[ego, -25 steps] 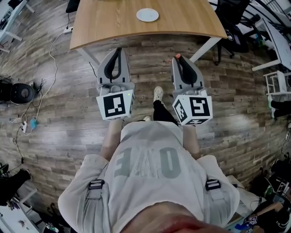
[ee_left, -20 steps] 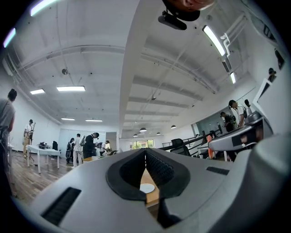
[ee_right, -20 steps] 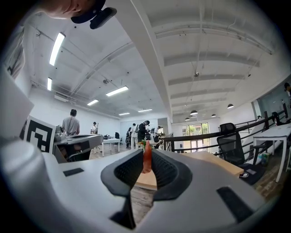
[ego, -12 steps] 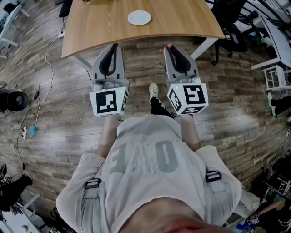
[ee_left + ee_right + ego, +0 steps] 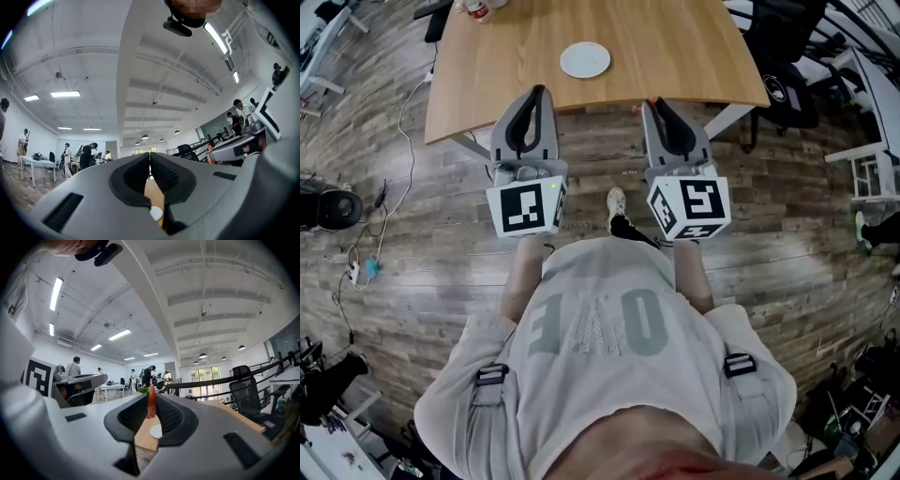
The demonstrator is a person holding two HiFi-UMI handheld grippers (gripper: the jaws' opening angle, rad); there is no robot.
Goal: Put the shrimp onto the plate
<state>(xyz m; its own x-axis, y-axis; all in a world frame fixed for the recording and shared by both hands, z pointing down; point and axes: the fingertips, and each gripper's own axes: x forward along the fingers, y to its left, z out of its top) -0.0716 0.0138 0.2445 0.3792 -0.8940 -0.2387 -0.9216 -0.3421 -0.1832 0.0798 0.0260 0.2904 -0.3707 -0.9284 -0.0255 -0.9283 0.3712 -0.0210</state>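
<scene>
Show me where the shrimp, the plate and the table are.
shrimp (image 5: 151, 404), right gripper view, on its red body.
plate (image 5: 585, 59), head view, on its bare white middle.
table (image 5: 675, 47), head view, on bare wood right of the plate.

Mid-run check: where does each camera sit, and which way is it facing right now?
Head view: on the person's head, facing steeply down; sees floor, table, plate, plus the person's torso, left gripper and right gripper.
Left gripper view: rides the left gripper, faces forward and up at the ceiling along its own shut, empty jaws.
Right gripper view: rides the right gripper, faces likewise; its jaws pinch the shrimp.
Shared: all three show the plate on the table.
</scene>
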